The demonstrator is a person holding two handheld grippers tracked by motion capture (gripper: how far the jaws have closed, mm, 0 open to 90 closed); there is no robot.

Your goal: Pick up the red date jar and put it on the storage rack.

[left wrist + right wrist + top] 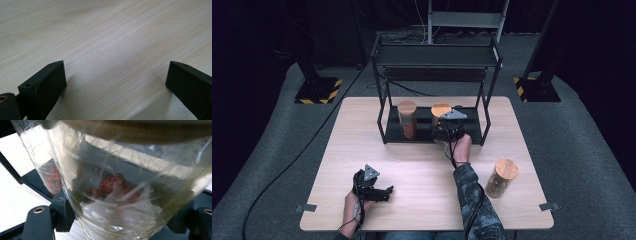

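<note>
The left gripper (116,83) hangs close over the pale wooden table (107,35), jaws spread wide, one at the lower left and one at the lower right, with bare wood grain between them.

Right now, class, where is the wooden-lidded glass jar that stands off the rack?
In the high view, the wooden-lidded glass jar stands on the table's right side, beside the person's right sleeve.

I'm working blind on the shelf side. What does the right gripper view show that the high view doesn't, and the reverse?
Right gripper view: the gripped jar holds red pieces over white bits, with black jaws on either side.

High view: a third jar standing on the table to the right, and the left gripper open, low over the wood.

Both: the neighbouring jar of red contents on the black rack.
</note>
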